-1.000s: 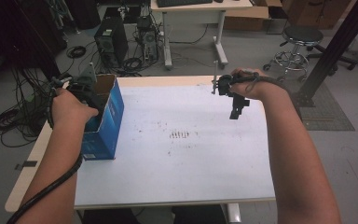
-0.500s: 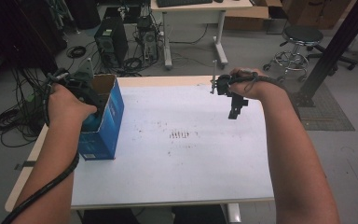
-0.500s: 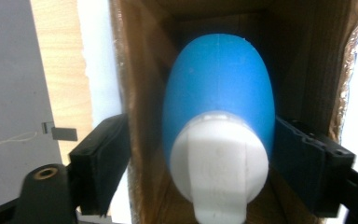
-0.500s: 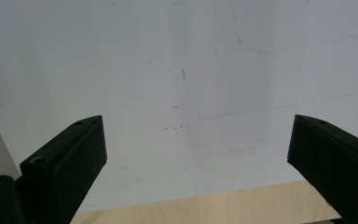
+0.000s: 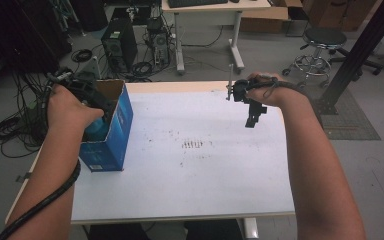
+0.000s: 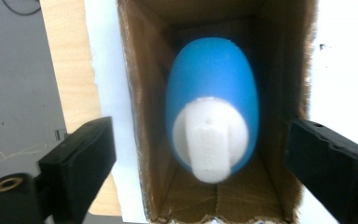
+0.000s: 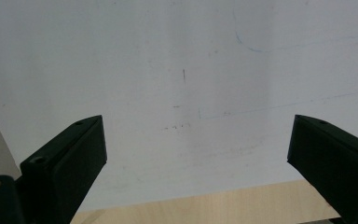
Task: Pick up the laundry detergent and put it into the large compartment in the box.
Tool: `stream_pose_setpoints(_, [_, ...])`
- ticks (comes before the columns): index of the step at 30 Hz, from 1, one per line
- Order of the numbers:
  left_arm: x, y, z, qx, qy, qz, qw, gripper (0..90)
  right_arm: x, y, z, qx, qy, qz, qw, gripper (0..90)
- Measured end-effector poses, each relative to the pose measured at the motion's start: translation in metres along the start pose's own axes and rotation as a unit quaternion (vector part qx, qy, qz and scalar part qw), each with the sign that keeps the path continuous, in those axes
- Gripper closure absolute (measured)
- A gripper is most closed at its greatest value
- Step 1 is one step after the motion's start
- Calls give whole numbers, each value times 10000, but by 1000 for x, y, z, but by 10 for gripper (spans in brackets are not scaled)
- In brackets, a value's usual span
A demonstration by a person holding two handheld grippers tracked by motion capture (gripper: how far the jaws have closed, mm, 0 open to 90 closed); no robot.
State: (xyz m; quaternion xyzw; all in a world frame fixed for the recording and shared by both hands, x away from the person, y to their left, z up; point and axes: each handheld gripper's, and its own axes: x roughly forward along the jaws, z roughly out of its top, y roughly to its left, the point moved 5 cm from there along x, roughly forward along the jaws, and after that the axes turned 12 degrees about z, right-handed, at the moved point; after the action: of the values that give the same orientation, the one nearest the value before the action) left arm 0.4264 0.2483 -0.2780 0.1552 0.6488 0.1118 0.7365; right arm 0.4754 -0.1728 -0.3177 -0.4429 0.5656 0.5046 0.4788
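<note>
At the left of the high view, an open blue box (image 5: 111, 131) is stood on the table (image 5: 190, 175). A blue bottle (image 6: 210, 88) with a white cap (image 6: 209, 137) is held inside it. The left gripper (image 6: 200, 158) is poised over the opening, its jaws just opened wide, clear of the bottle. At upper right, the right gripper (image 5: 252, 117) is held spread above bare tabletop.

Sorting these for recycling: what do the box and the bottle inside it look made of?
Box: corrugated cardboard, seemingly; raw brown inside with frayed edges, printed blue outside. Blue bottle: probably smooth, matte plastic; its white cap looks like moulded plastic too.
</note>
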Motion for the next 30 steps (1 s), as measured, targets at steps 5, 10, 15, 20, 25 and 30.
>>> stream_pose_setpoints(5, [-10,-1,0,139,-82,41,9999,2,0,0,0,-17,-4,-9,10000,41])
stream_pose_setpoints(10, [-20,-3,-1,354,-201,97,9991,2,0,1,0,-8,3,-5,10000,41])
stream_pose_setpoints(15, [-29,-8,0,612,-330,-51,9976,2,0,1,-1,-2,9,-5,10000,41])
stream_pose_setpoints(20, [-40,-17,-3,1050,-350,-129,9938,2,0,1,0,-4,-6,-14,10000,40])
stream_pose_setpoints(25, [-54,-26,-3,1327,-581,-388,9887,2,0,2,0,-3,-2,1,10000,41])
stream_pose_setpoints(30, [-68,-38,-4,1727,-626,-677,9806,2,-2,3,1,-35,-48,5,10000,41])
